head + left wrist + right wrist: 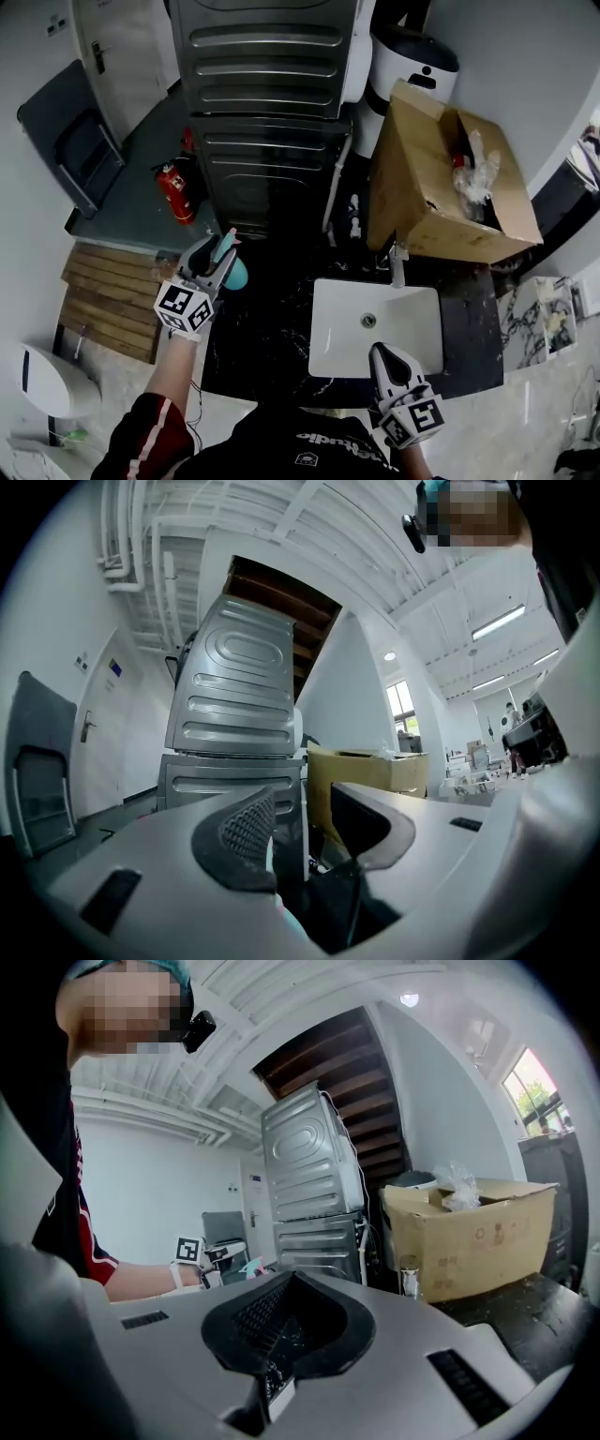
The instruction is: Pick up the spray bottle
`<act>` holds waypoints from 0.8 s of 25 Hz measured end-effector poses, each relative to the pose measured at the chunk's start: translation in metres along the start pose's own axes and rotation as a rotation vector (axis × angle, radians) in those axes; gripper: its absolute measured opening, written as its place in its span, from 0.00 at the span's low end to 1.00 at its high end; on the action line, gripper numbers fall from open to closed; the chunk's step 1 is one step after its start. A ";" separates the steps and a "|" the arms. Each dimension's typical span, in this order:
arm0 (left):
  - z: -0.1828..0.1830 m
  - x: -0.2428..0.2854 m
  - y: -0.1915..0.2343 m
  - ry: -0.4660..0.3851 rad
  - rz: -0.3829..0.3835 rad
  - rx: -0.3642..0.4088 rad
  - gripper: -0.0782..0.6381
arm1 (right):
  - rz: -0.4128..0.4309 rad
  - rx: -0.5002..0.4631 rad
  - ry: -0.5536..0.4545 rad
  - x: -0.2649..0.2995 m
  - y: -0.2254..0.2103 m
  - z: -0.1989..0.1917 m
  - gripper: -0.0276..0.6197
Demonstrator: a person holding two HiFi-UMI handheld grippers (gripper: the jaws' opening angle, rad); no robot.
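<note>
Left gripper [221,249] was held out level over the far-left edge of the black counter [272,319], jaws wide apart and gripping nothing. The spray bottle [236,272], teal w/ a pinkish tip, sat right at those jaws. In the head view its upper part showed btwn the two fingers, and its round body bulged out just beside the right-hand finger. Couldn't tell whether either pad touched it.

In the left gripper view the gripper [302,808] showed a ribbed pad on one side and a dark one on the other, w/ a clear gap btwn them. Only a pale teal sliver showed low in that gap, next to the ribbed pad; rest of the bottle was hidden under the jaws.

Right gripper [386,354] was well apart from the bottle, over the near rim of the white sink [328,309]. Its jaws were fully together w/ nothing btwn them, as its own view showed [281,1321]. That view also caught the bottle as a small teal spot next to the left gripper, off to the left.

Behind: stacked metal machines [272,94], a red fire extinguisher [175,192] on the floor to their left, and an open cardboard box [422,187] on the counter behind the sink.
</note>
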State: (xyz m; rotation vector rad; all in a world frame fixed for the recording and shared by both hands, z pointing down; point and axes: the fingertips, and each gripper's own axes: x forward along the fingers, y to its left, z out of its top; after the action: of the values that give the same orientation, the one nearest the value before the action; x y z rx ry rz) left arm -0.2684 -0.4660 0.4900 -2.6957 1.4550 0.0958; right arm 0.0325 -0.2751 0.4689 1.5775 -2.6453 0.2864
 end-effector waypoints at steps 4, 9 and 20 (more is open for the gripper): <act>-0.028 0.018 0.021 0.035 0.021 -0.022 0.38 | -0.032 0.009 0.008 -0.004 -0.002 -0.002 0.10; -0.066 0.032 0.033 0.115 0.032 -0.022 0.41 | -0.049 0.016 -0.017 -0.007 0.002 0.004 0.10; -0.093 0.043 0.041 0.154 0.059 -0.050 0.31 | -0.077 0.011 0.009 -0.015 -0.006 -0.001 0.10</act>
State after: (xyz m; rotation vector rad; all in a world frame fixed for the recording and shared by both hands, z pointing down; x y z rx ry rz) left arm -0.2778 -0.5334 0.5775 -2.7542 1.5949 -0.0743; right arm 0.0445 -0.2648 0.4683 1.6718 -2.5734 0.3047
